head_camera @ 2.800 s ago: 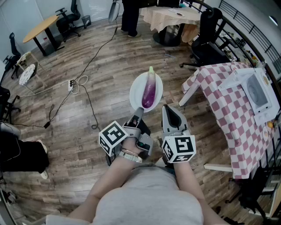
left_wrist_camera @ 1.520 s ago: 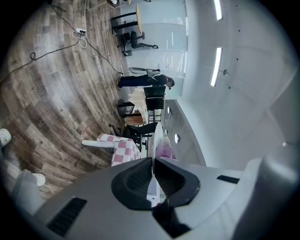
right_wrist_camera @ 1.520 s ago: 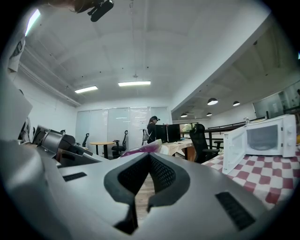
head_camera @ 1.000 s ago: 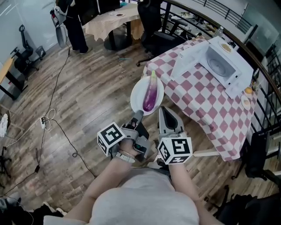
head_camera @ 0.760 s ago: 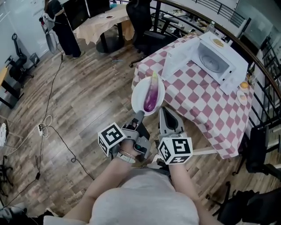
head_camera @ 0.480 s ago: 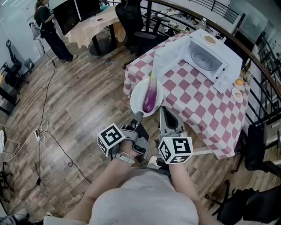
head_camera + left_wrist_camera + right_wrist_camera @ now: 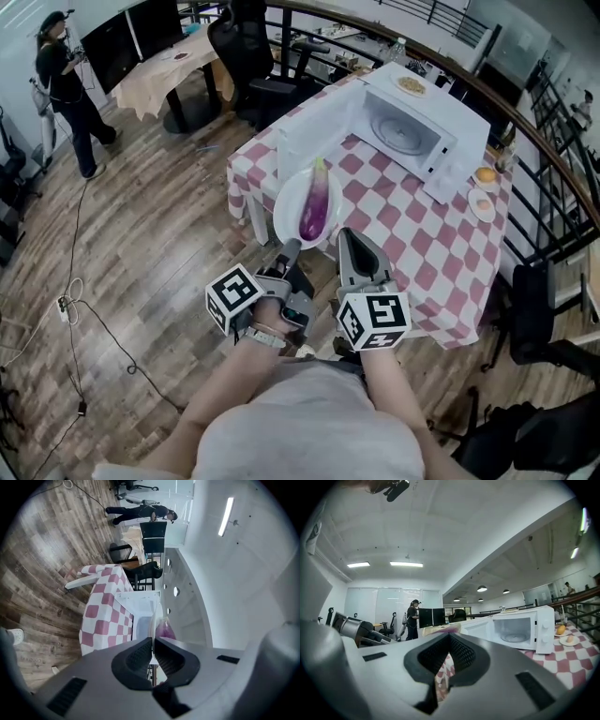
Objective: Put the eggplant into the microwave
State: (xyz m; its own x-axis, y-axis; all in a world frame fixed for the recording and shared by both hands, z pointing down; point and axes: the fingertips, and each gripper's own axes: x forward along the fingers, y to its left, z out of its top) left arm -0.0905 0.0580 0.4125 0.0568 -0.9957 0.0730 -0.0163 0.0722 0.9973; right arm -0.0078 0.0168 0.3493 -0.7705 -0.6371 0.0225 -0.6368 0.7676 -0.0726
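A purple eggplant [image 7: 314, 208] lies on a white plate [image 7: 287, 208]. My left gripper [image 7: 292, 245] is shut on the plate's near rim and holds it level over the edge of the checkered table [image 7: 424, 234]. In the left gripper view the plate rim [image 7: 152, 625] runs between the shut jaws, with the eggplant [image 7: 165, 630] behind it. My right gripper [image 7: 349, 235] is beside the plate, shut and empty. The white microwave [image 7: 410, 131] stands on the table ahead, its door [image 7: 312, 141] swung open. The right gripper view shows the microwave [image 7: 520, 631] cavity with its turntable.
Two small plates of food [image 7: 483, 190] sit right of the microwave and another plate [image 7: 410, 84] on top of it. A black railing [image 7: 553, 150] runs behind the table. Office chairs [image 7: 246, 42] and a person [image 7: 64, 70] are far left, a dark chair [image 7: 536, 323] at right.
The table and microwave have come closer and slid left in the head view. Both grippers keep their pose, the left still holding the plate with the eggplant.
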